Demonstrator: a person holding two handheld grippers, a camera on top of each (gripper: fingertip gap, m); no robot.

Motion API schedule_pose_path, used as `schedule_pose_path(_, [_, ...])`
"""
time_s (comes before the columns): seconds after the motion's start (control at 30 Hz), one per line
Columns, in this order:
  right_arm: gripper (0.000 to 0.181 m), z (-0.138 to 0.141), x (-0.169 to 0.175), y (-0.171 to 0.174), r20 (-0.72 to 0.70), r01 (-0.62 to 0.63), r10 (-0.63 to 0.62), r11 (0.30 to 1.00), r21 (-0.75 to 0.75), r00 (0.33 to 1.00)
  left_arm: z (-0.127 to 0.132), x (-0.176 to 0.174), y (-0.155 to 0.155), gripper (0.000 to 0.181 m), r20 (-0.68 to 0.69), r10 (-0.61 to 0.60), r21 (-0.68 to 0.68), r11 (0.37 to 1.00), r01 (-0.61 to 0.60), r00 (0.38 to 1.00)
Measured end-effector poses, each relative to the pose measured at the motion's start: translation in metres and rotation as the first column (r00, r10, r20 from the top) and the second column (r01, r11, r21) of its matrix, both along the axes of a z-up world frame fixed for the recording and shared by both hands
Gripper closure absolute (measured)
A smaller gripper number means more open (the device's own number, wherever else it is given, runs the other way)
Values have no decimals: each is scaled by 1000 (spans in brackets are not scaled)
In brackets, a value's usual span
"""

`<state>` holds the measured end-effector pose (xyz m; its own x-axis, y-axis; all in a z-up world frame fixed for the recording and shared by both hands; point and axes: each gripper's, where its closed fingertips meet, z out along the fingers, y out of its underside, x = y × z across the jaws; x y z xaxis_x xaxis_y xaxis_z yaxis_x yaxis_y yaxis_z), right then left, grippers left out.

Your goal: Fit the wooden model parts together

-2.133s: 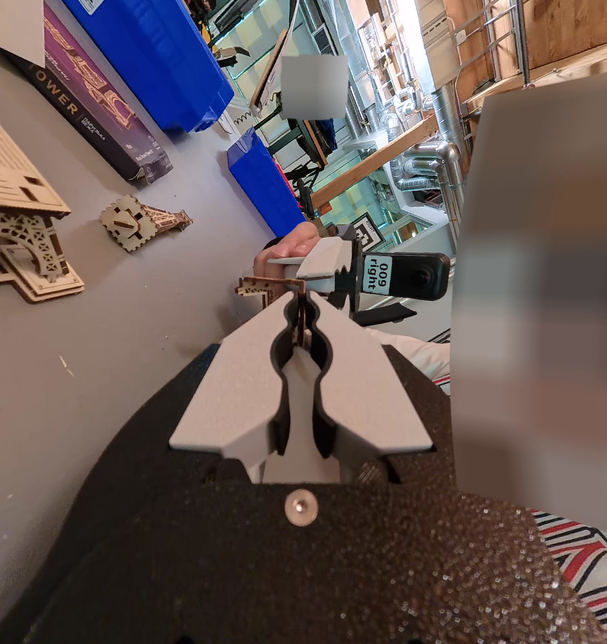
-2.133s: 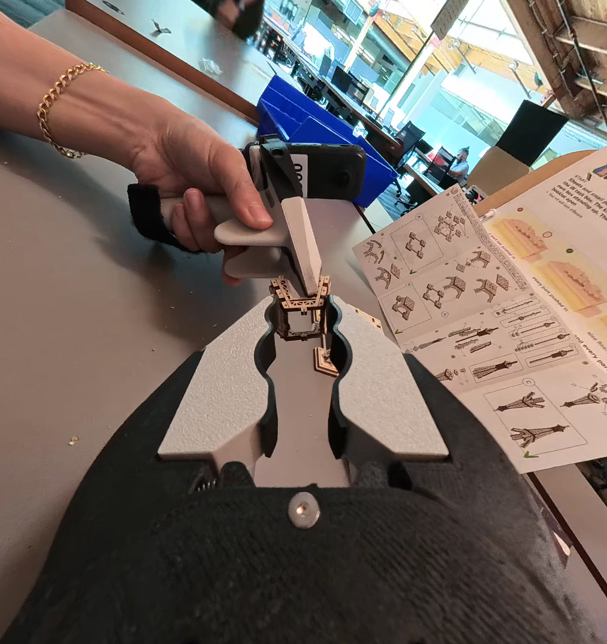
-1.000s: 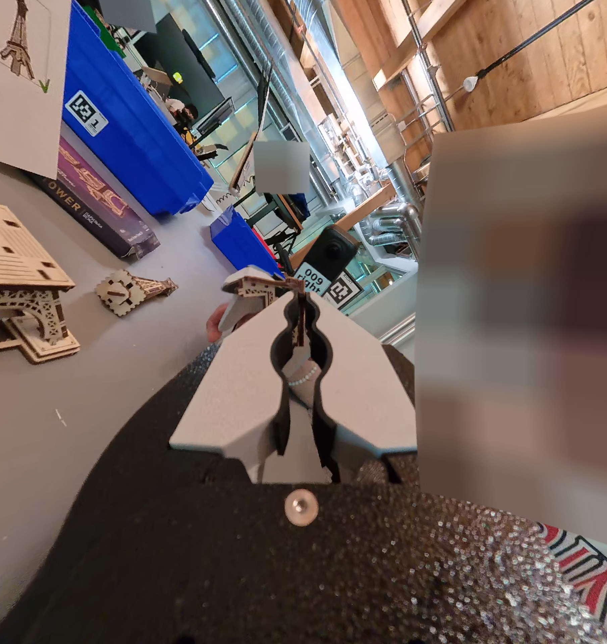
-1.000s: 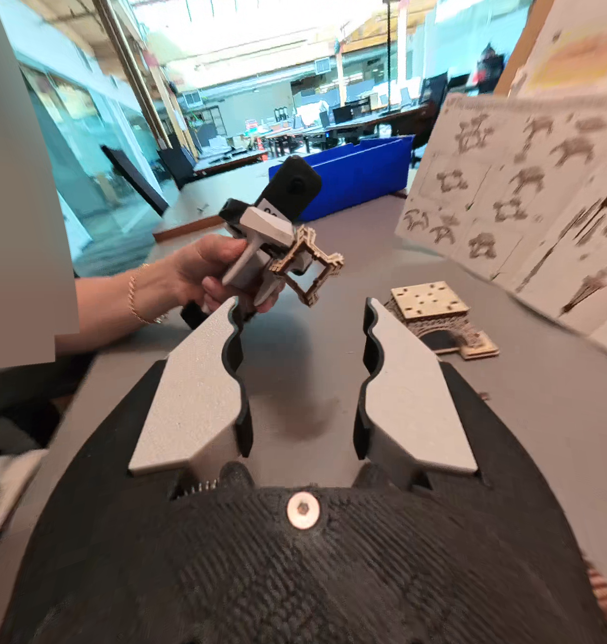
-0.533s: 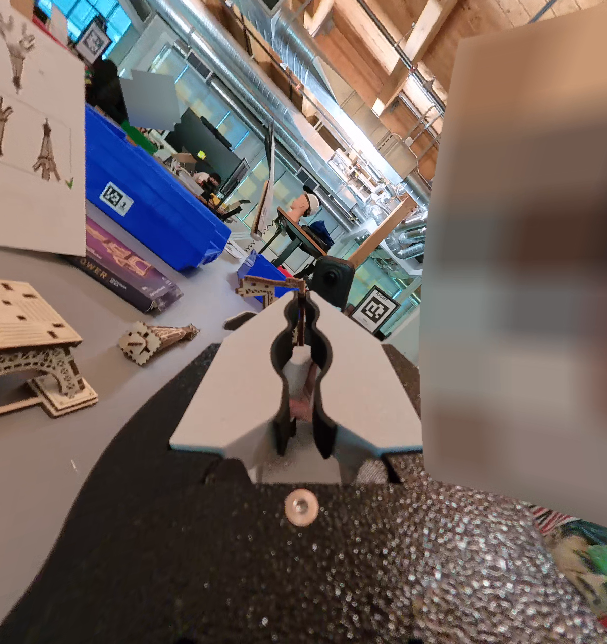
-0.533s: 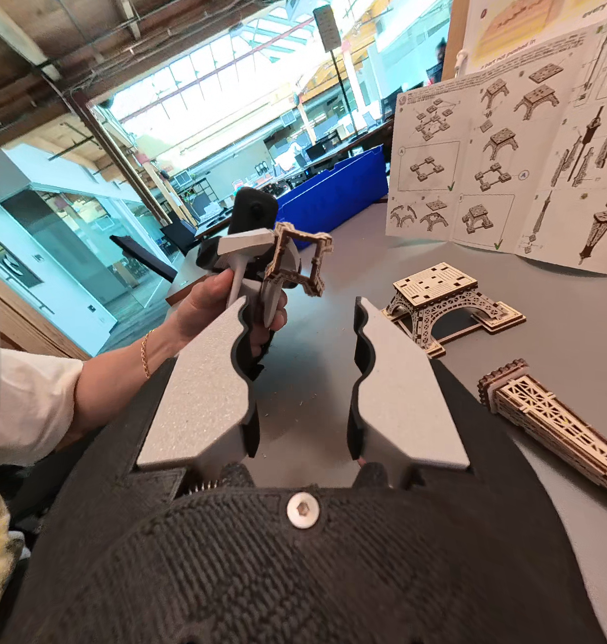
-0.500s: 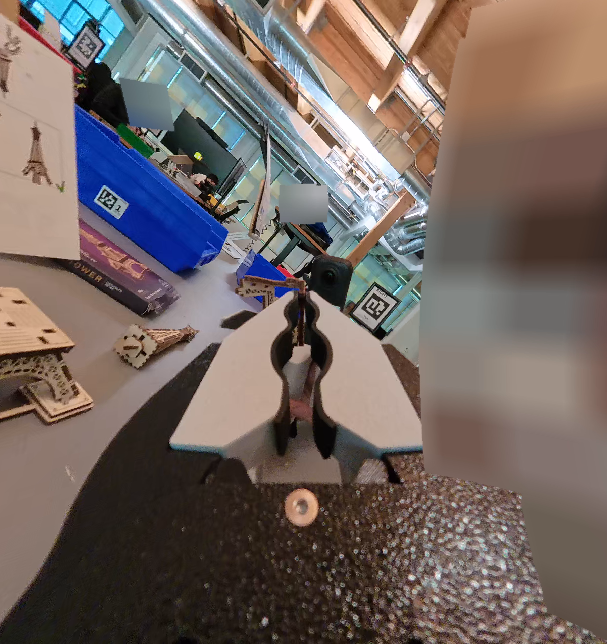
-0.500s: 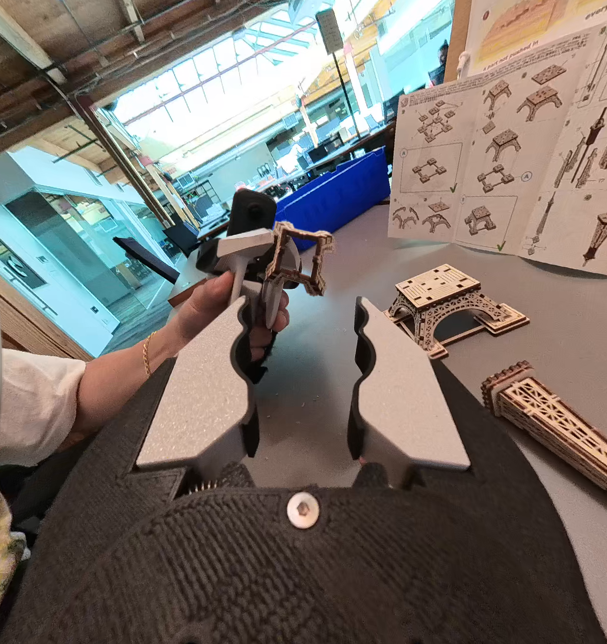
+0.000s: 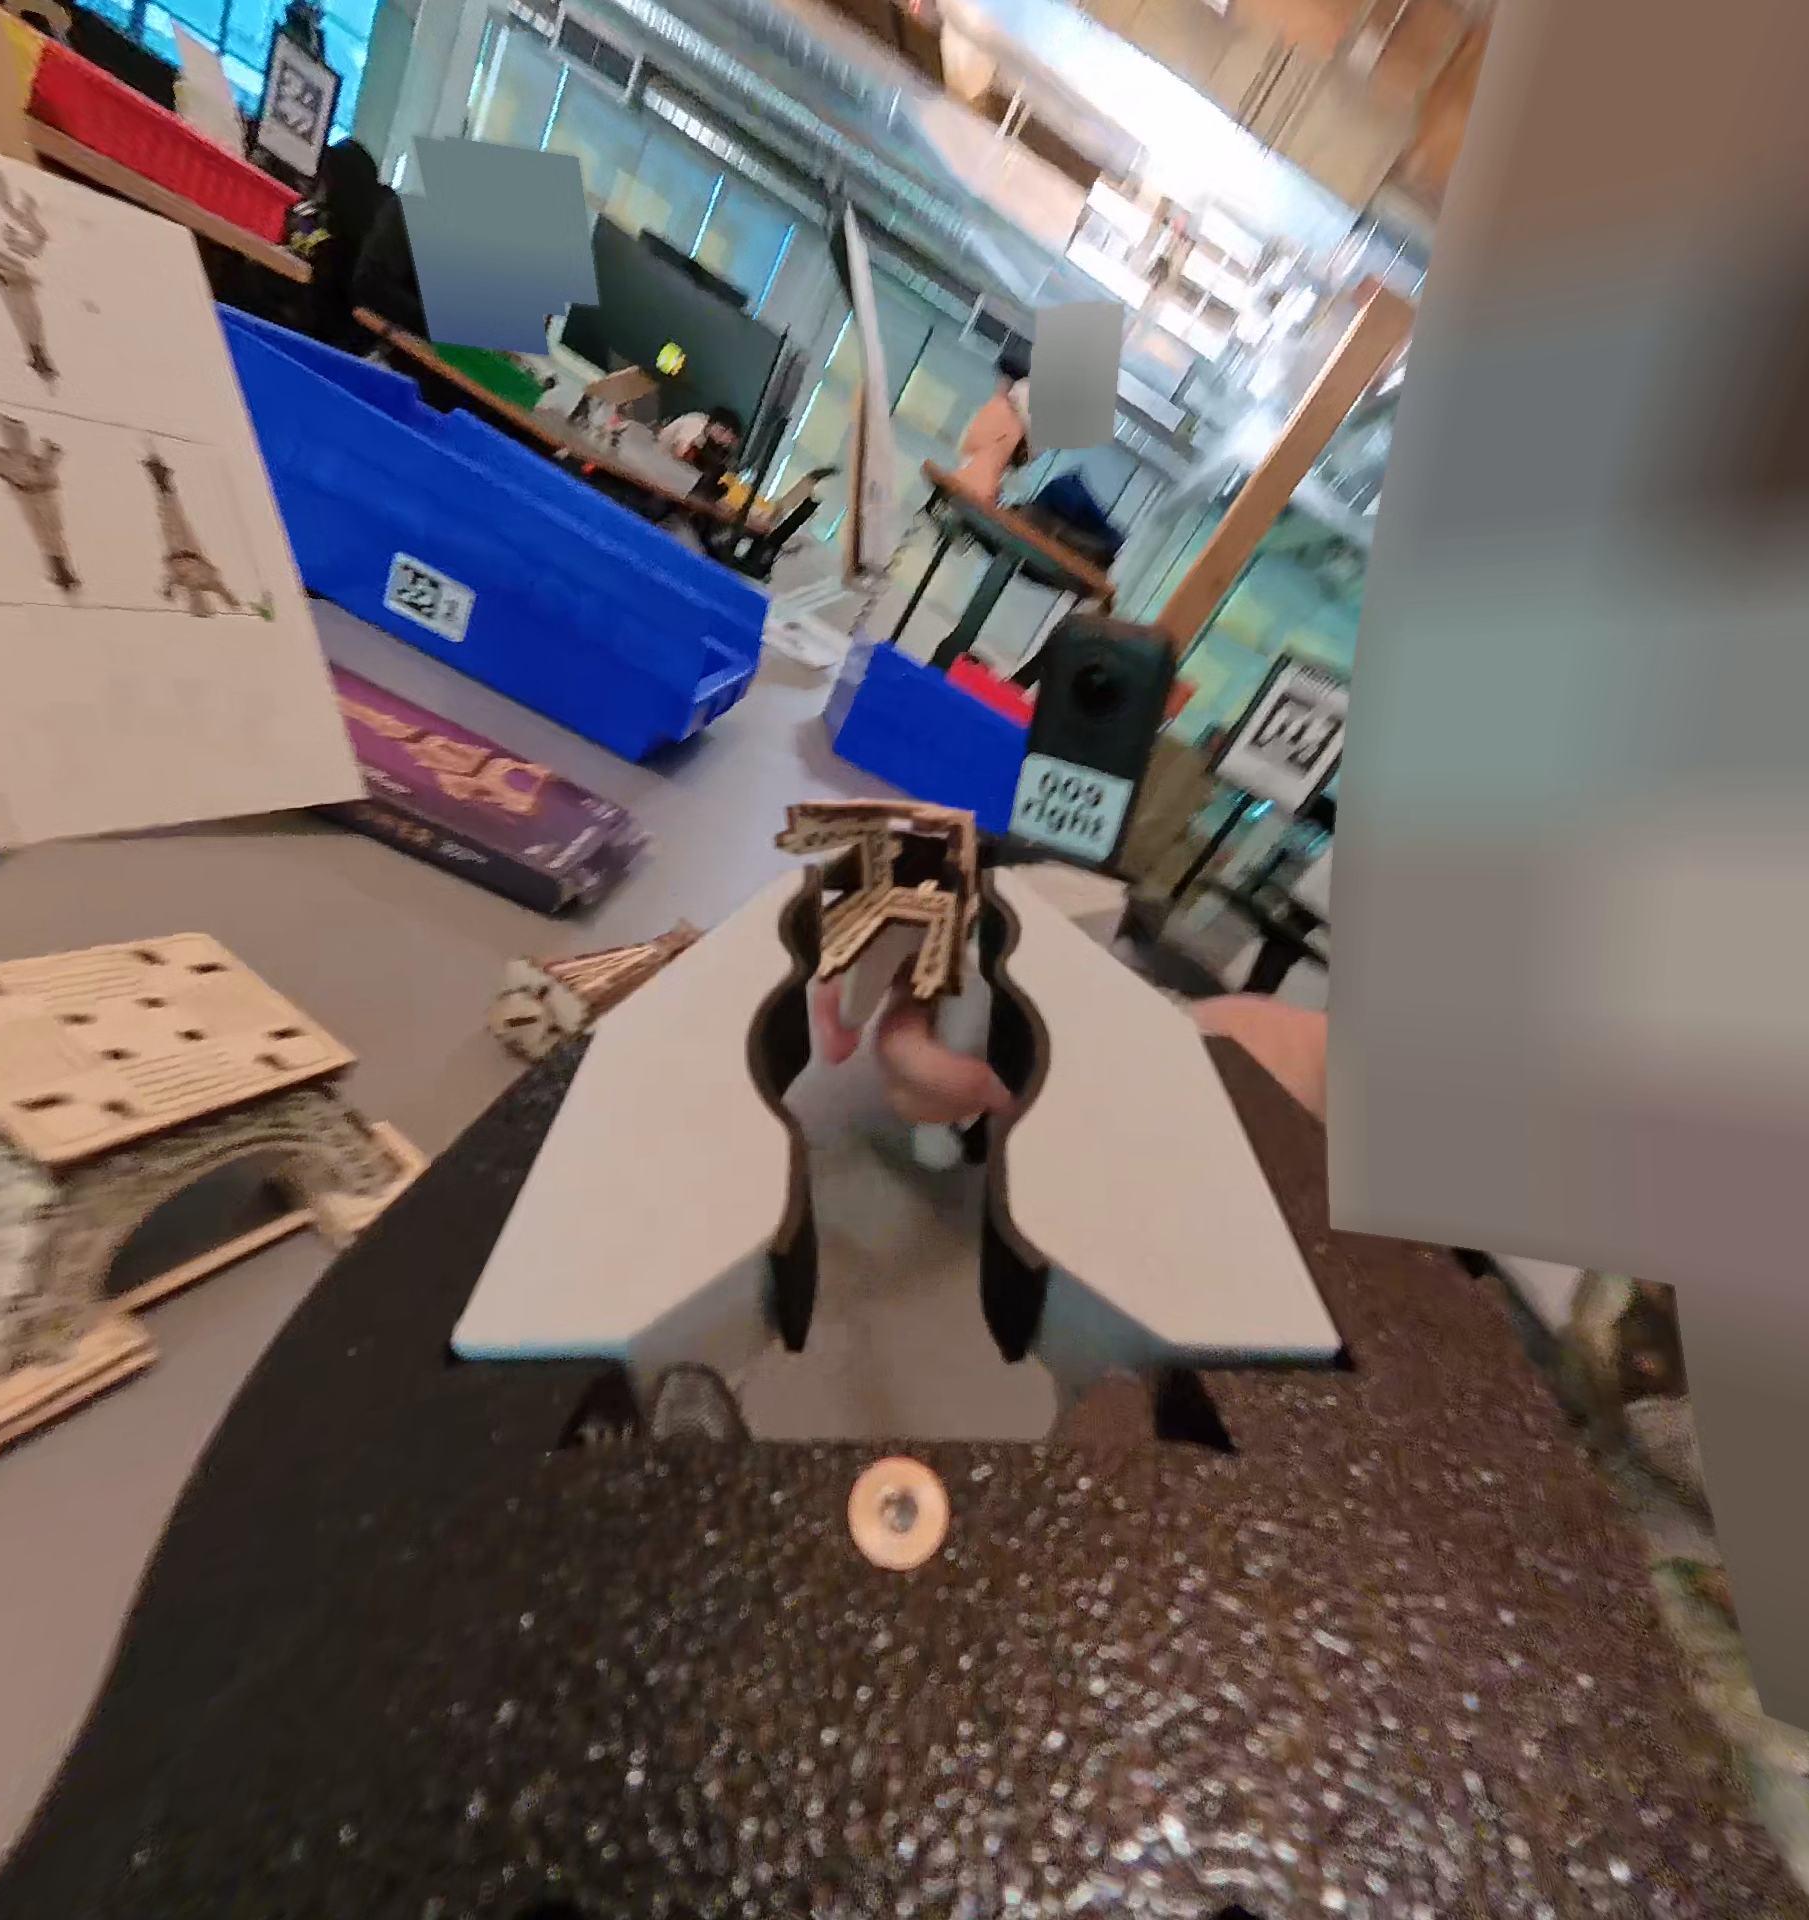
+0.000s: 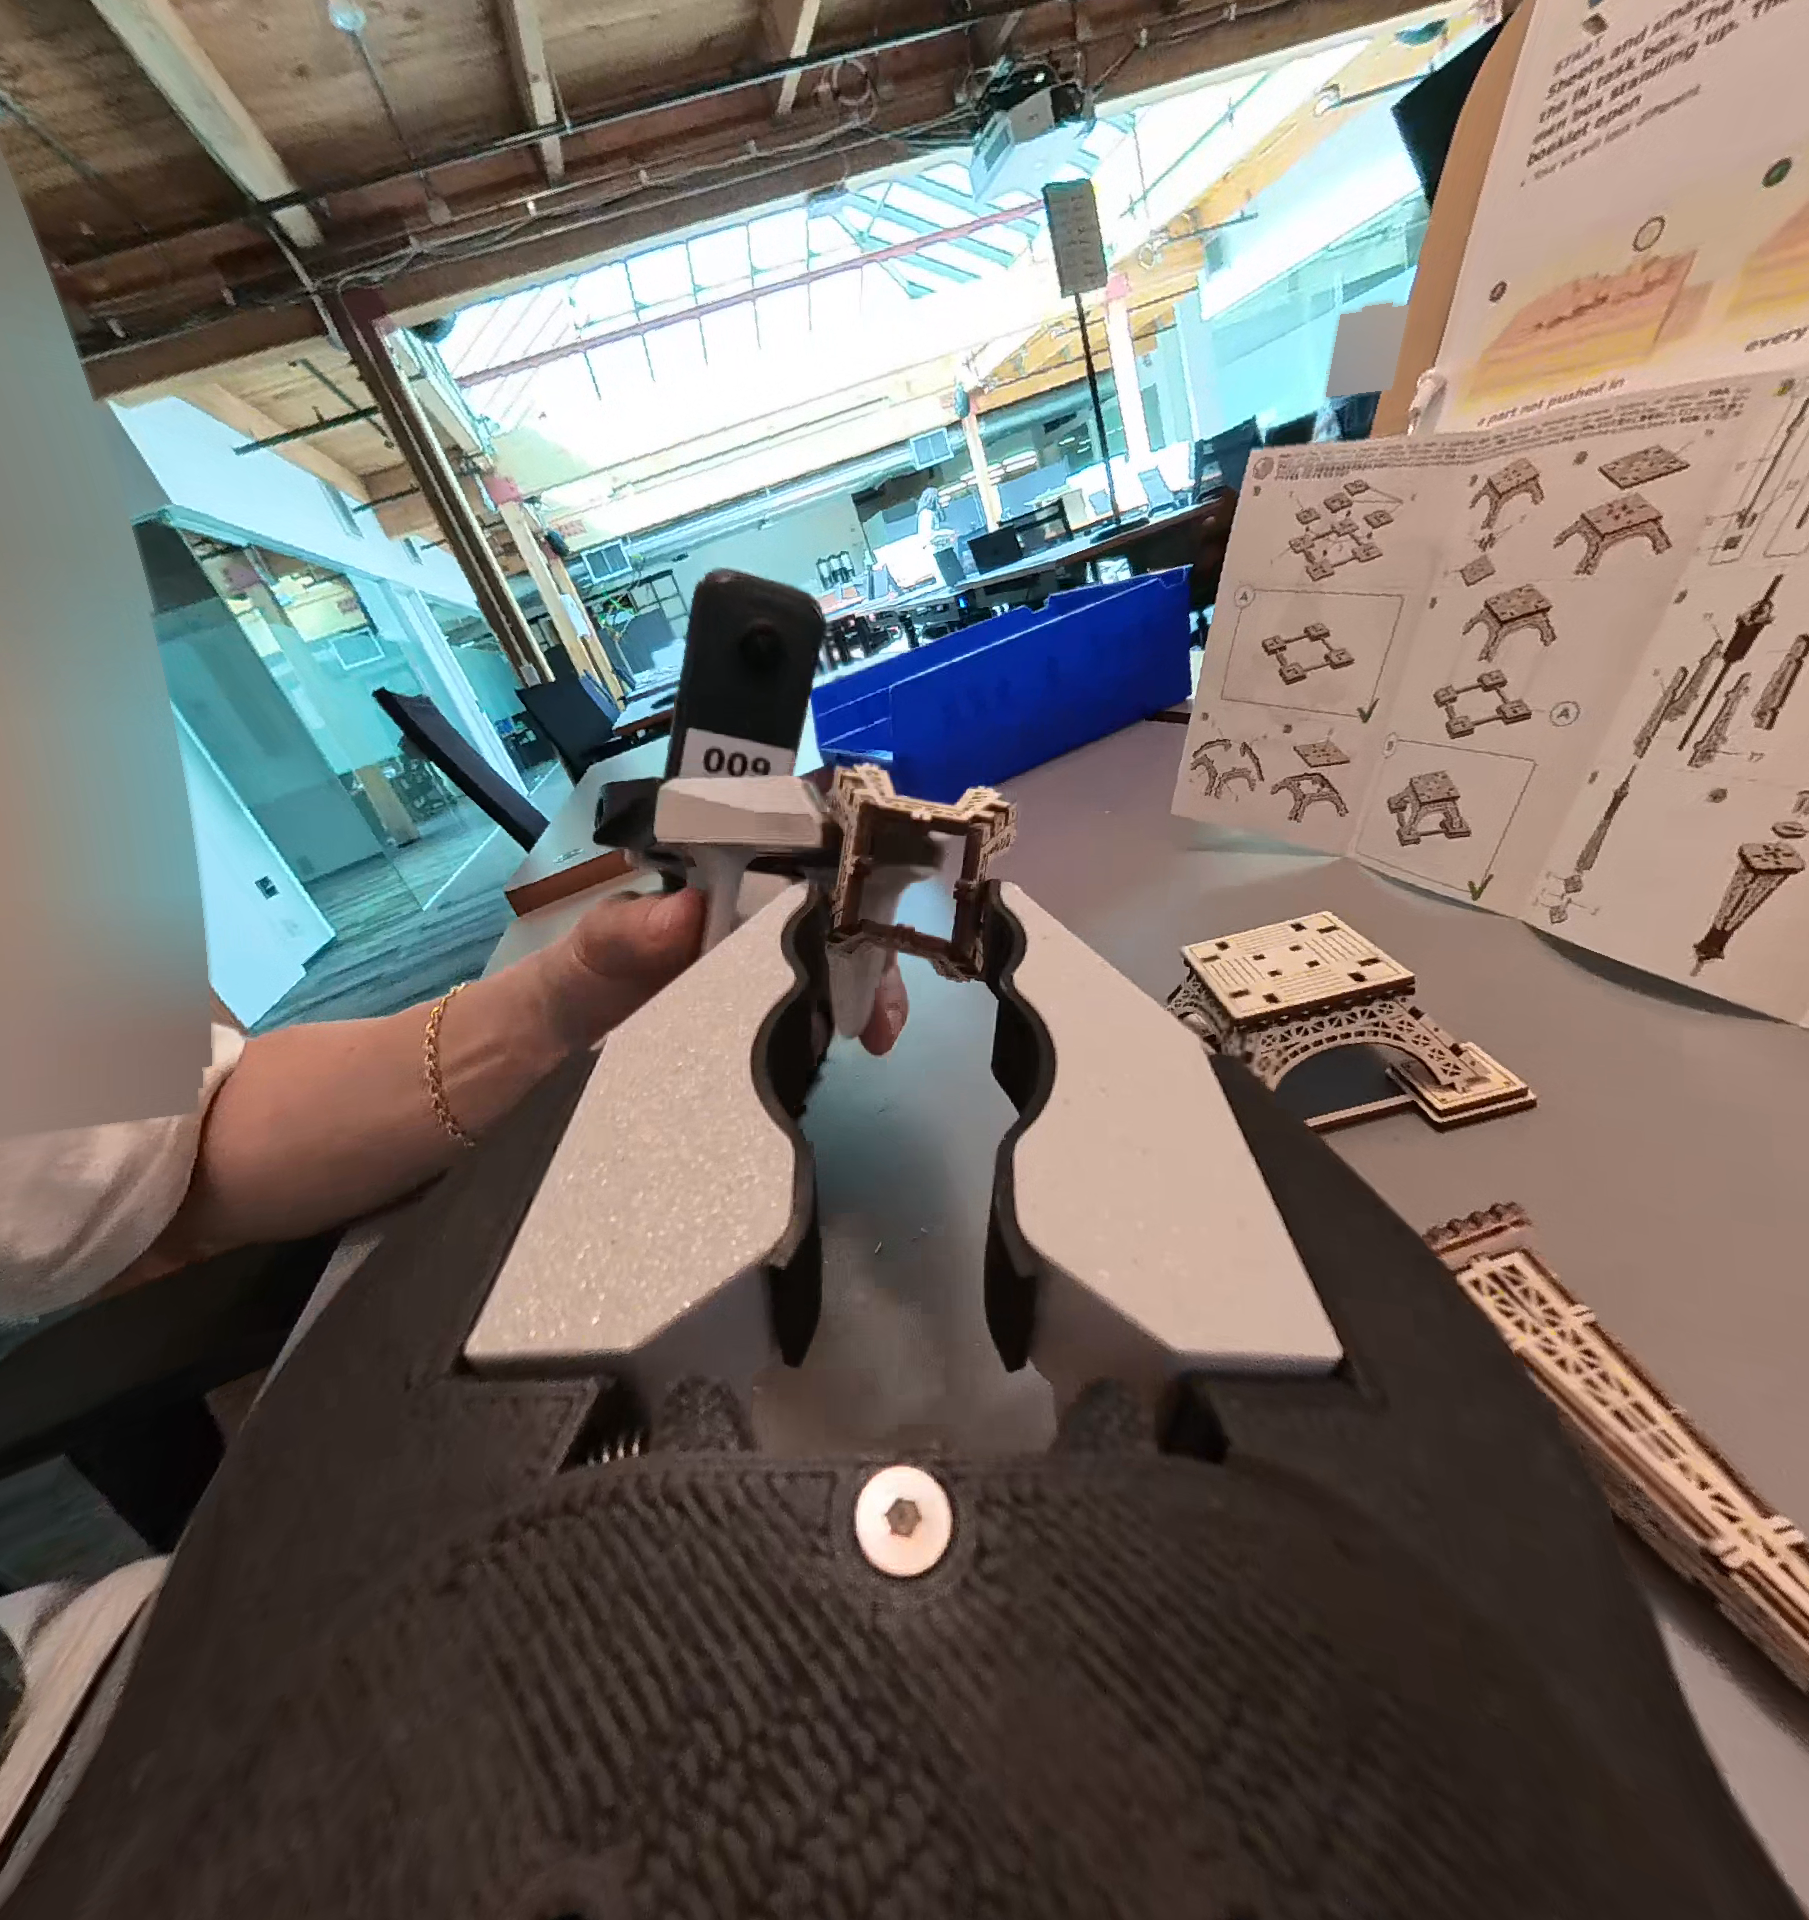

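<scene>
Grey table (image 9: 204, 904) fills the left wrist view, an arched tower base (image 9: 100, 1101) at near left; the left gripper (image 9: 892, 894) stands parted around the square wooden frame (image 9: 895, 899). Right wrist view: the right gripper (image 10: 895, 914) pinches that frame (image 10: 915, 878), tower shaft (image 10: 1648, 1455) near right.

Bright skylights (image 10: 734, 312) under timber ceiling beams (image 10: 204, 114); grey table (image 10: 1658, 1132).

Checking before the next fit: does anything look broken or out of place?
Nothing looks broken. The lattice tower section lies on its side on the table, apart from the upright arched base: unassembled, not damaged.
</scene>
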<state>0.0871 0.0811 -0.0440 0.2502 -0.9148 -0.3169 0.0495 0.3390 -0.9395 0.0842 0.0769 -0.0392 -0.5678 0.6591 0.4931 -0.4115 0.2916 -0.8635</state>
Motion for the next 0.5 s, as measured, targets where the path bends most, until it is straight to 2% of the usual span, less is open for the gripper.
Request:
schedule_pose_path(0.03, [152, 1, -1, -1, -5, -4, 4, 1000, -17, 1000, -2, 6, 0, 153, 87, 26, -15, 1000, -25, 996])
schedule_pose_path(0.1, [153, -1, -2, -1, -35, -23, 20, 996, -88, 999, -3, 17, 2, 139, 300, 107, -99, 992, -81, 948])
schedule_pose_path(0.13, [153, -3, -2, 0, -63, -33, 24, 990, -138, 998, -2, 18, 5, 138, 405, 132, -163, 984, -71, 905])
schedule_pose_path(0.23, [153, -17, -3, 9, -160, -97, 40, 924, -370, 986, -5, 9, 17, 133, 647, 201, -327, 945, 29, 736])
schedule_pose_path(0.33, [153, -30, -5, 16, -199, -130, 10, 789, -600, 980, -24, -2, 23, 133, 808, 228, -365, 918, 157, 544])
schedule_pose_path(0.43, [153, -40, -7, 22, -189, -141, -5, 644, -752, 982, -33, -10, 28, 136, 875, 238, -361, 901, 241, 421])
schedule_pose_path(0.5, [153, -45, -7, 22, -169, -127, -32, 527, -840, 985, -38, -8, 29, 140, 909, 273, -364, 889, 278, 315])
